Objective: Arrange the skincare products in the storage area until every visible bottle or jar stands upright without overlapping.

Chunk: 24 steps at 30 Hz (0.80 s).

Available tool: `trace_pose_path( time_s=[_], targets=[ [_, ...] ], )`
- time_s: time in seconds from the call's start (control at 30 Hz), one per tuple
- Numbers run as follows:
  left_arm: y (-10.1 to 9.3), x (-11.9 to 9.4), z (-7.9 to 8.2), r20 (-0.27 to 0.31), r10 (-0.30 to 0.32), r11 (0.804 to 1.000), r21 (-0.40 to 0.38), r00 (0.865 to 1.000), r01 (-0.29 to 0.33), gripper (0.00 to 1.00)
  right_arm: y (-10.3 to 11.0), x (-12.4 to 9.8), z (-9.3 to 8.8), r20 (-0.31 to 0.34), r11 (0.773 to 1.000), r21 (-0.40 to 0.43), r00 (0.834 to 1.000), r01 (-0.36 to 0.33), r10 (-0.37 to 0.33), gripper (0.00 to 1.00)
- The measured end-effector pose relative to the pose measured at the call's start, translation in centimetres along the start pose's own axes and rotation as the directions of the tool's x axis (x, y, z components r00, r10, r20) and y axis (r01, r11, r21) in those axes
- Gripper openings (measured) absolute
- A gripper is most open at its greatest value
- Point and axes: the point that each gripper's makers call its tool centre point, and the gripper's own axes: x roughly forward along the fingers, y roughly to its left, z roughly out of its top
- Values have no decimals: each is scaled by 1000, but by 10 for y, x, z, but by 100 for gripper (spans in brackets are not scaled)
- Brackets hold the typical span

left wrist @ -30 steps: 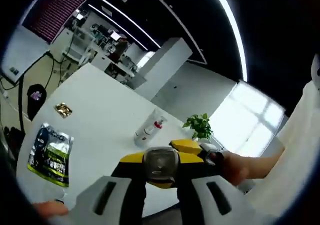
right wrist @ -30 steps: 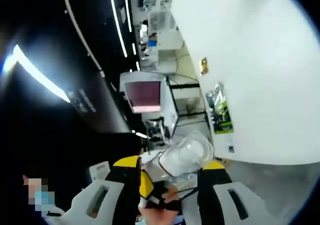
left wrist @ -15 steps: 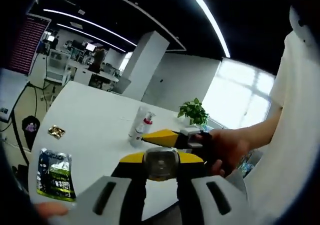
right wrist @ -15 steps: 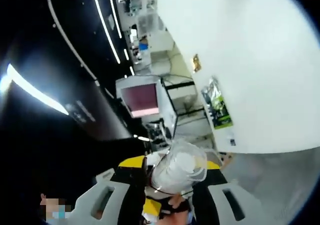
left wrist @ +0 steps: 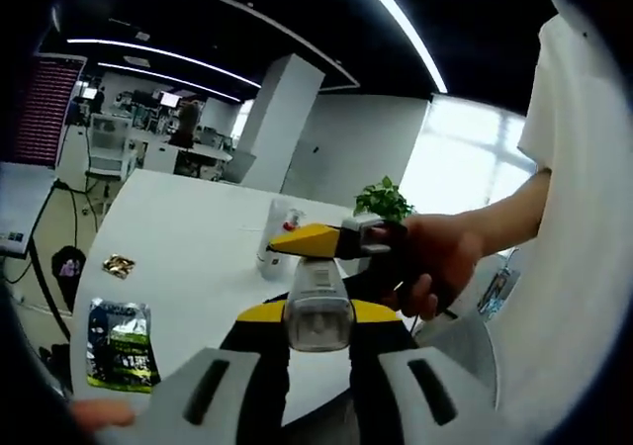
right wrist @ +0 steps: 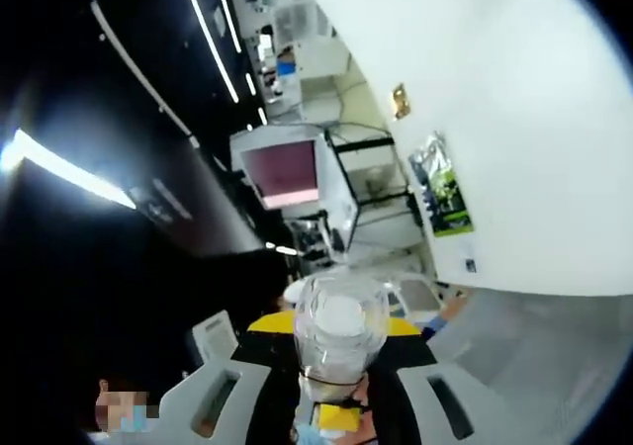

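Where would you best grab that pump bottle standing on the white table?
Probably around the middle of the pump bottle, jaws closing from its two sides. It stands upright on the white table, and the body looks wider and steadier than its narrow pump top.

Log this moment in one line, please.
right gripper: clear bottle between jaws, grip unclear | left gripper: jaws apart | table: green sachet, pump bottle
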Motion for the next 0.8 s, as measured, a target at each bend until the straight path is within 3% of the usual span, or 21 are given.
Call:
trace_pose_path(
  time_s=[0.23, 0.33, 0.63, 0.8],
  targets=[
    [-2, 3, -3, -20, -18, 1000, 10, 1000, 18, 17, 4, -3, 4, -14, 995, -103, 1000, 10, -11, 23],
    [-4, 4, -4, -31, -43, 999, -20, 999, 43, 17, 5, -3, 3, -25, 988, -153, 999, 17, -21, 22],
    [-3, 8, -12, -76, -81, 994, -84, 994, 74, 19, 12, 1, 5, -63, 926, -376, 997, 26, -54, 22],
    [0, 9, -10, -70, -89, 985, -152, 994, 77, 20, 16, 3, 4, -81, 895, -446, 995, 13, -54, 22]
  ],
)
